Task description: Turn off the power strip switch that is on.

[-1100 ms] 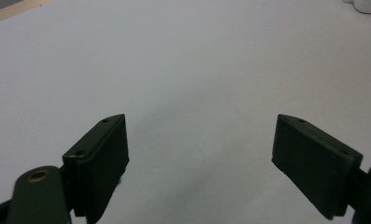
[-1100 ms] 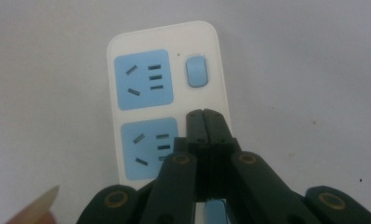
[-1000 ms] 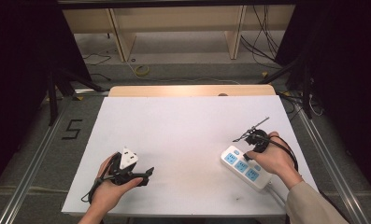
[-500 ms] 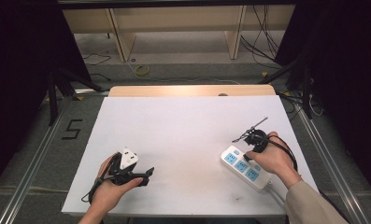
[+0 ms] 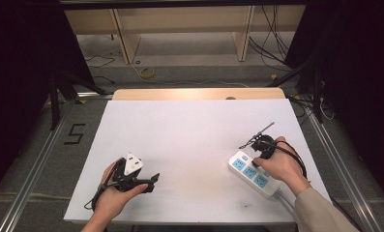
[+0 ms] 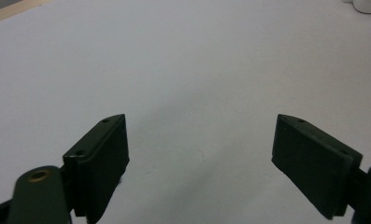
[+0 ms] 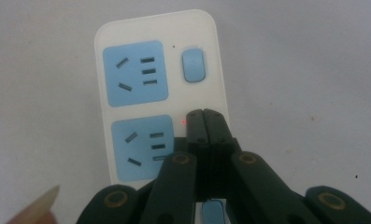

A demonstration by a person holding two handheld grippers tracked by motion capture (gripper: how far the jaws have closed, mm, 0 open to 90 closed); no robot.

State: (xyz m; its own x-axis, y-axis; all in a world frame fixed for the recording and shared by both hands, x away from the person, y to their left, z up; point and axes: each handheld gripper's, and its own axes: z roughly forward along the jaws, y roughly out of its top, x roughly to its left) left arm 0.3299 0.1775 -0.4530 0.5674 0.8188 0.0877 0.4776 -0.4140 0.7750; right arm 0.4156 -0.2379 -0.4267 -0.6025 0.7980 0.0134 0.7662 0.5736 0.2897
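- Power strip [image 5: 254, 173]: white, blue sockets, near right table [image 5: 194, 140] edge; unmoved since earlier frame.
- Right gripper [image 7: 205, 116]: jaws closed, empty, tips over strip beside second switch; position unchanged.
- Left gripper [image 6: 199, 158]: jaws apart, empty, resting near-left; unchanged.

Item: white power strip [image 5: 255, 174], flat rectangular body with rounded corners, light-blue socket panels on its top face.
Sockets: three blue panels are showing in the high view; in the right gripper view two are showing in full [image 7: 135, 73], each with slanted and straight slots.
Switches: a small blue rocker switch [image 7: 194, 65] is sitting beside the end socket; a red indicator light [image 7: 183, 122] is glowing beside the second socket.
Pose: lying flat, face up, running diagonally.
Location: resting on the white surface [image 5: 194, 140], toward its near right corner.
Cord: a white cable is leaving its near end; its run is unclear.
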